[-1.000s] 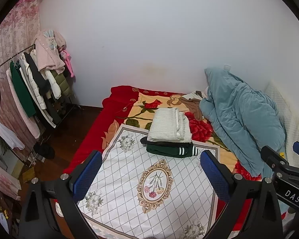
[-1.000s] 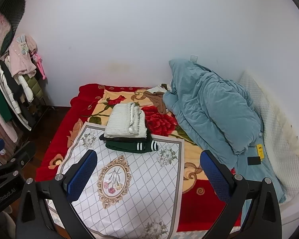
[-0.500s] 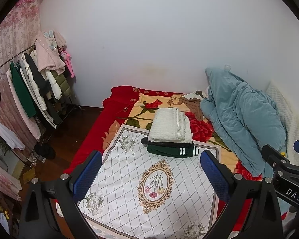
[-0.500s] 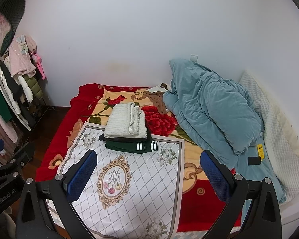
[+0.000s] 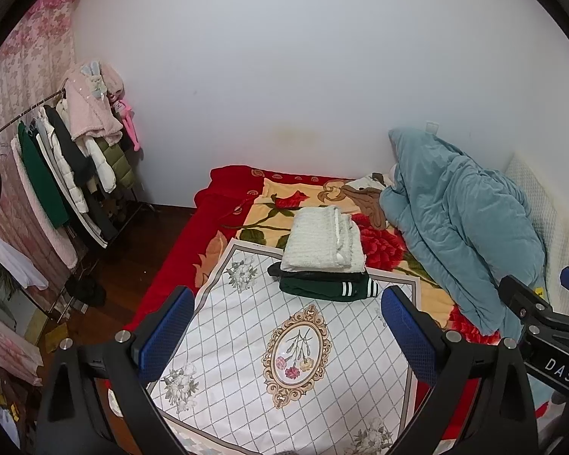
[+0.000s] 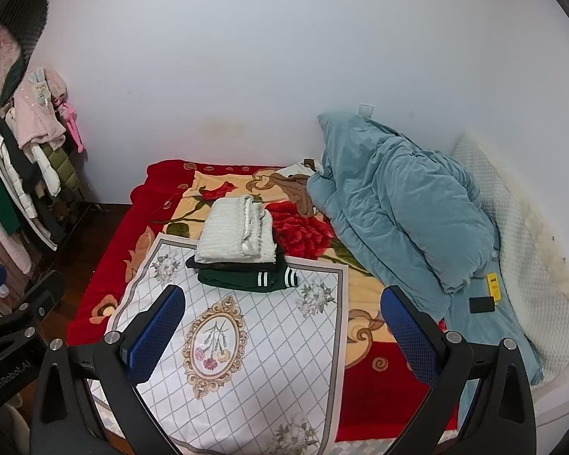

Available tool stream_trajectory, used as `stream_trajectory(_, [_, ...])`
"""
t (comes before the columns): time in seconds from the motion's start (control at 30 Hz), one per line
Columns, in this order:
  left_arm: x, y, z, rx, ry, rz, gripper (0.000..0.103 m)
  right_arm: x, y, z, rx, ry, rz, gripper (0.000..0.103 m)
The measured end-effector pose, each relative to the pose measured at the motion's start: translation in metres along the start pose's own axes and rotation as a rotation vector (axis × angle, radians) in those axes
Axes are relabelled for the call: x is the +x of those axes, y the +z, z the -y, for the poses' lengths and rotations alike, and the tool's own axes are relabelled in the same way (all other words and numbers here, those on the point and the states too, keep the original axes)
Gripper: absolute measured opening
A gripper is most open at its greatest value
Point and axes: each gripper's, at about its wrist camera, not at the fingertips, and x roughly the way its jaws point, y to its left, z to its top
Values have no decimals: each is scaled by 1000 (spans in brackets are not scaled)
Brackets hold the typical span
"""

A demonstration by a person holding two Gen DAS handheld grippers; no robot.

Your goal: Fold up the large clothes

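A stack of folded clothes sits mid-bed: a white knit garment (image 5: 322, 240) (image 6: 235, 233) on top of a black one and a dark green one with white stripes (image 5: 328, 289) (image 6: 246, 278). The stack rests at the far edge of a white quilted floral cloth (image 5: 284, 356) (image 6: 231, 349) spread on the bed. My left gripper (image 5: 286, 335) and my right gripper (image 6: 284, 335) are both open and empty, held above the near end of the cloth, well short of the stack.
A heaped blue-grey duvet (image 5: 459, 223) (image 6: 398, 208) lies on the right of the red floral blanket (image 6: 303, 227). A brown garment (image 5: 368, 201) lies by it. A clothes rack (image 5: 57, 174) stands at the left by the wall. A yellow item and a black item (image 6: 485, 299) lie at the right.
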Motion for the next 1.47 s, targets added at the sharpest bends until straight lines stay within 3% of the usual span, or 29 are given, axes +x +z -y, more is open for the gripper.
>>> stream_trajectory(1.47, [-7, 7, -9, 13, -6, 18, 101, -15, 2, 0, 25, -19, 6, 103])
